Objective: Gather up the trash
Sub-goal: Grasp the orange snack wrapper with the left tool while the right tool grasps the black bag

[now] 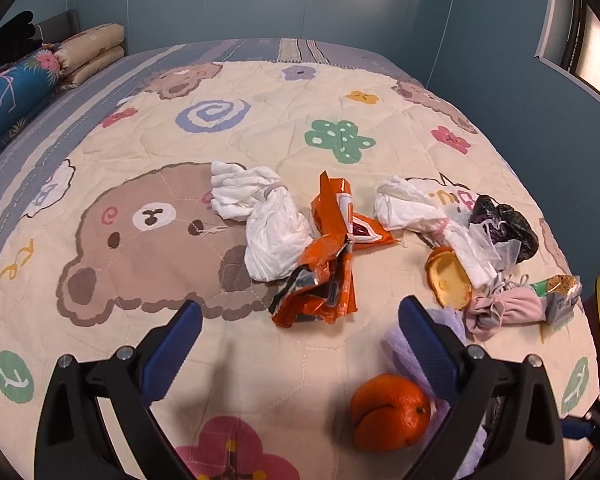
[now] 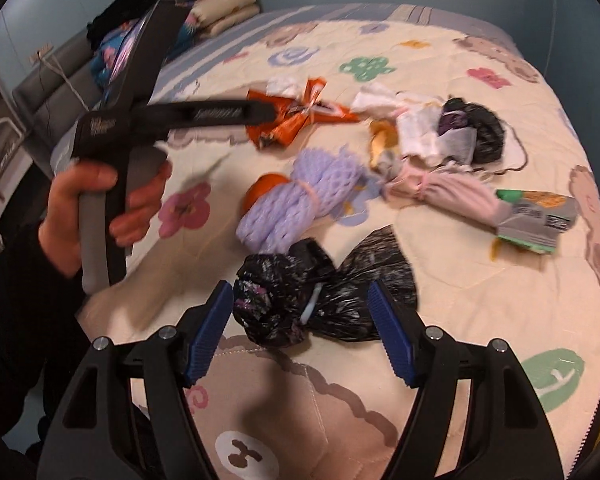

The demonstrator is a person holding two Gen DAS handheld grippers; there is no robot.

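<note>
Blue fingers (image 2: 210,330) flank black bag (image 2: 324,300), its contents hidden.

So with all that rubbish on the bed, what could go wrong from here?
The right gripper stands open around the black bag; that slippery plastic could slide out or tear when pinched. The orange lies loose beside the left gripper and might roll if the quilt gets pressed. The items lie crowded together, so a grab may drag neighbours along.
</note>
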